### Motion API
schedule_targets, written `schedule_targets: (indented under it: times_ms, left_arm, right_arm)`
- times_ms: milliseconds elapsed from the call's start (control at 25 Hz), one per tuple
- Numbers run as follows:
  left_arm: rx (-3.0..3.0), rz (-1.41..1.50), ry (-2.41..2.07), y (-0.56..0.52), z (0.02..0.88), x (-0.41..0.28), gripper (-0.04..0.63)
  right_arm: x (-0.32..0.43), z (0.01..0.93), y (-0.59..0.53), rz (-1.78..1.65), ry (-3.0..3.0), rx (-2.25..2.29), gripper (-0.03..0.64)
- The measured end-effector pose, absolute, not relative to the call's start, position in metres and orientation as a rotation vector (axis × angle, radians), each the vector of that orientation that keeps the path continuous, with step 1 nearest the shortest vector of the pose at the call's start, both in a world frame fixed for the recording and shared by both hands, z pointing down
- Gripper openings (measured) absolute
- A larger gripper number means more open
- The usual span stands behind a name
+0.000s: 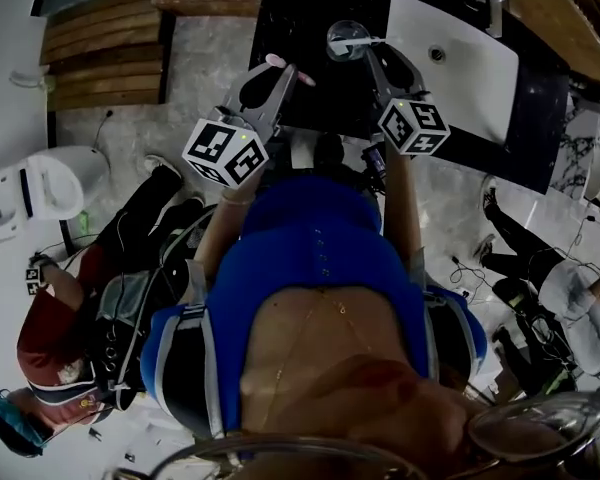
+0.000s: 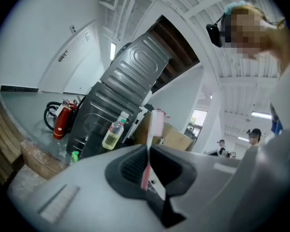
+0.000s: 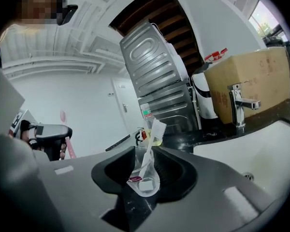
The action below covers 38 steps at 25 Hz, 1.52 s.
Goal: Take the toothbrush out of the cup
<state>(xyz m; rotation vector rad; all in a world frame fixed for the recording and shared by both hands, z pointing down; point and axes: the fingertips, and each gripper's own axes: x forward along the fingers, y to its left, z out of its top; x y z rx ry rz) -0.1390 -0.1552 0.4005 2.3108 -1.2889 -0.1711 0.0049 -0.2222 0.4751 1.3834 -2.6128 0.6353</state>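
Note:
A pink toothbrush [image 1: 277,63] sticks up from my left gripper [image 1: 285,75], over the black counter's near edge. In the left gripper view the jaws of that gripper [image 2: 149,151] are pinched shut on the pink toothbrush's handle [image 2: 152,134]. To its right, my right gripper [image 1: 366,52] has a clear cup [image 1: 346,38] between its jaws, with a white toothbrush [image 1: 366,41] in it. In the right gripper view the cup [image 3: 146,178] fills the gap of that gripper [image 3: 146,154], with both pads against its sides. The white toothbrush [image 3: 154,129] leans up out of it.
A white sink [image 1: 470,68] with a chrome faucet [image 3: 239,105] lies right of the cup, set in the black counter [image 1: 300,13]. A bottle of yellow liquid [image 2: 113,134], a fire extinguisher [image 2: 62,122] and a cardboard box [image 3: 253,81] stand beyond. A person [image 1: 70,318] sits on the floor at left.

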Motion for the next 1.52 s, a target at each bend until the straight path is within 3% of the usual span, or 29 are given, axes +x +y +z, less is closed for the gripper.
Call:
schedule_targets:
  times_ms: [200, 400, 520, 1520]
  left_arm:
    - [2.289, -0.171, -1.289, -0.151, 0.405, -0.14, 0.015]
    - [2.272, -0.177, -1.302, -0.145, 0.406, -0.147, 0.015]
    - [2.265, -0.179, -1.313, -0.142, 0.405, -0.152, 0.015]
    - [2.36, -0.162, -1.203, -0.149, 0.386, -0.141, 0.015]
  right_arm:
    - [0.001, 0.474, -0.238, 0.64, -2.627, 1.442, 0.137]
    - [-0.002, 0.467, -0.244, 0.589, -2.65, 1.472, 0.035]
    - [-0.007, 0.462, -0.241, 0.588, -2.682, 1.454, 0.023]
    - [0.006, 0.317, -0.174, 0.12, -2.832, 1.386, 0.021]
